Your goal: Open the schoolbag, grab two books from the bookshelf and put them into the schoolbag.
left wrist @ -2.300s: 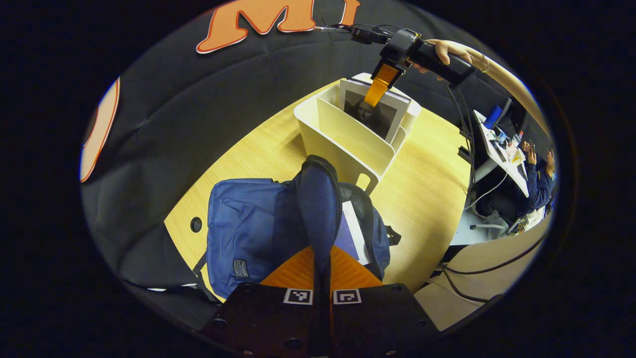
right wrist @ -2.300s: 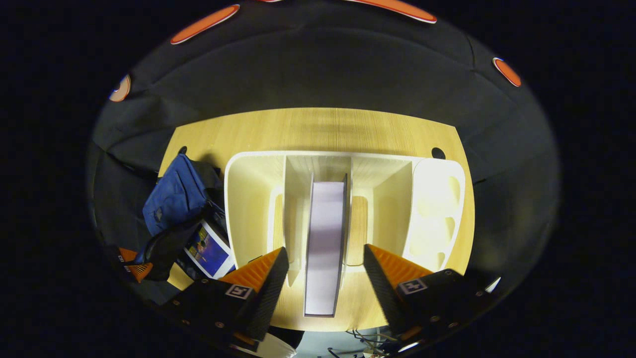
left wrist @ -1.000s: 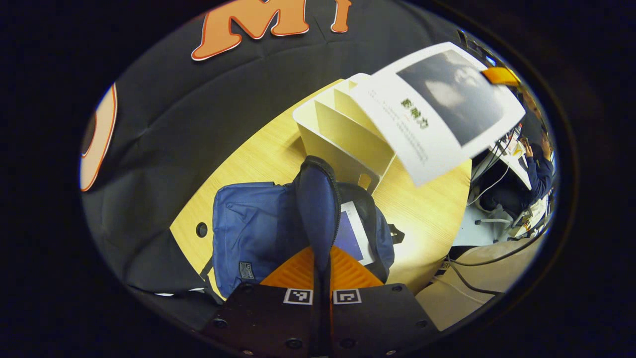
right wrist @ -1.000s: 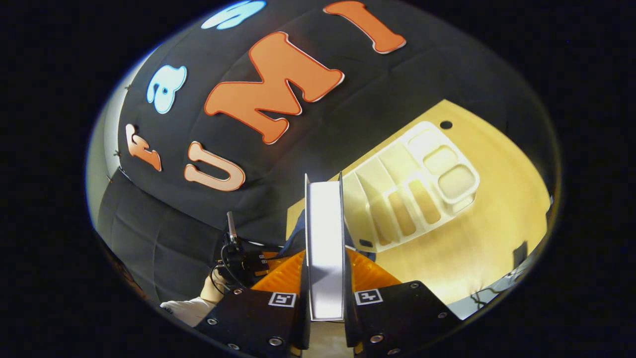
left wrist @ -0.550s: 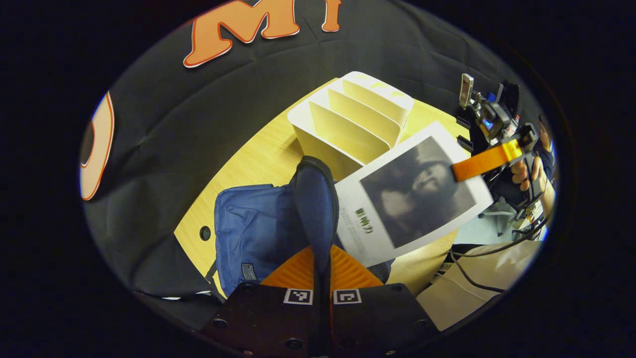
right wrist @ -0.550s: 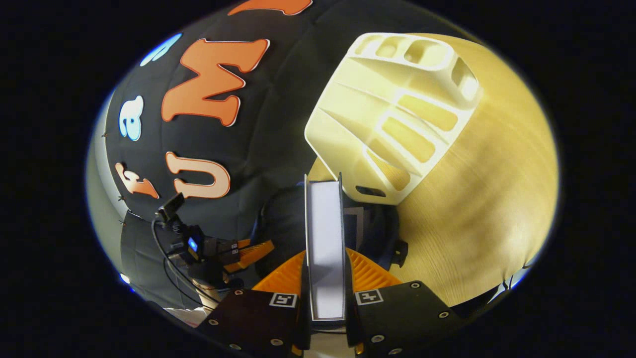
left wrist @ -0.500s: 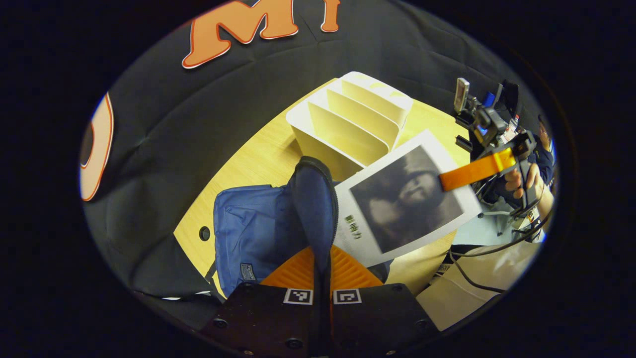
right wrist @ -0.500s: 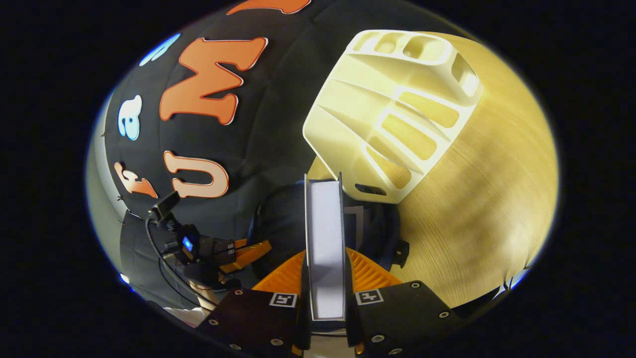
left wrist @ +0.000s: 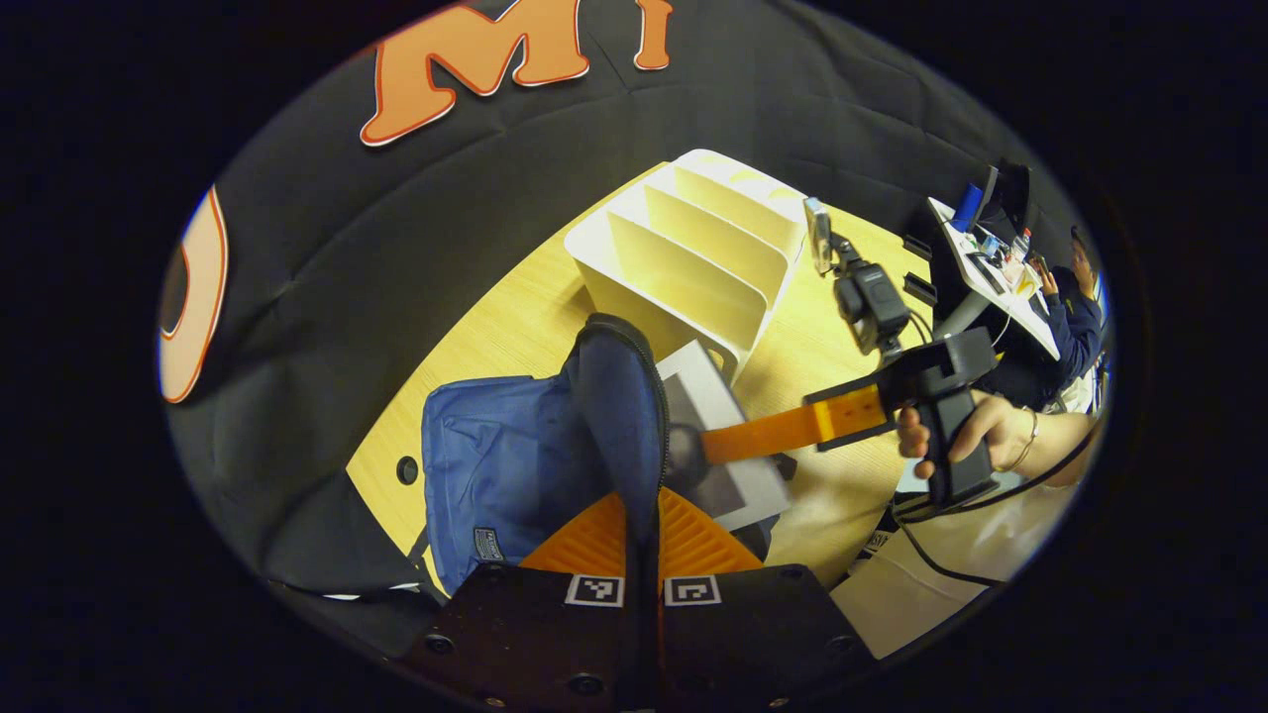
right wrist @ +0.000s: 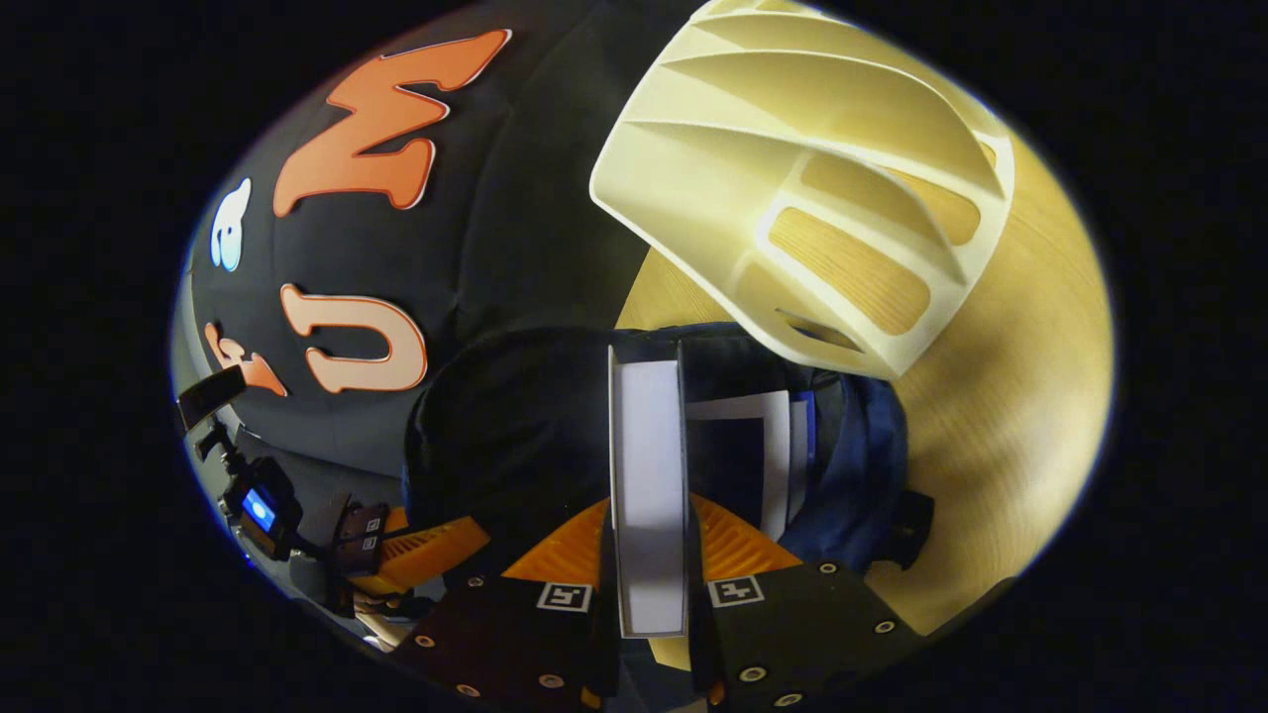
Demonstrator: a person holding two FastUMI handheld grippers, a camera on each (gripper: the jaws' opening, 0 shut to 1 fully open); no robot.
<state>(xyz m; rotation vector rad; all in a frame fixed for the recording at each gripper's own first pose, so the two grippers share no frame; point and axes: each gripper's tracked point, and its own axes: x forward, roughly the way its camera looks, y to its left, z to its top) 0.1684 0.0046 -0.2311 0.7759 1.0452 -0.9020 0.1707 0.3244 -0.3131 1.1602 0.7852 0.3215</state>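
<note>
The blue schoolbag (left wrist: 495, 465) lies on the wooden table (left wrist: 515, 317). My left gripper (left wrist: 639, 500) is shut on its raised flap (left wrist: 619, 406) and holds the mouth open. In the left gripper view, my right gripper (left wrist: 693, 451), held by a hand (left wrist: 951, 436), reaches in from the right. It is shut on a book with a dark portrait cover (left wrist: 718, 416), which is tilted partly into the bag's mouth. In the right gripper view, the book's page edge (right wrist: 646, 475) stands between my right gripper (right wrist: 649, 515) fingers, over the dark opening (right wrist: 515, 426). Another book (right wrist: 763, 446) lies inside.
The white bookshelf (left wrist: 693, 267) stands on the table just behind the bag, its slots bare. The bookshelf (right wrist: 792, 168) looms close above the bag in the right gripper view. A cable hole (left wrist: 406, 469) is left of the bag. A desk with a seated person (left wrist: 1075, 307) lies beyond the table's right edge.
The right gripper shut on the book in the shelf, lifted it out, swung it over and lowered it into the bag's mouth. The left gripper kept hold of the flap.
</note>
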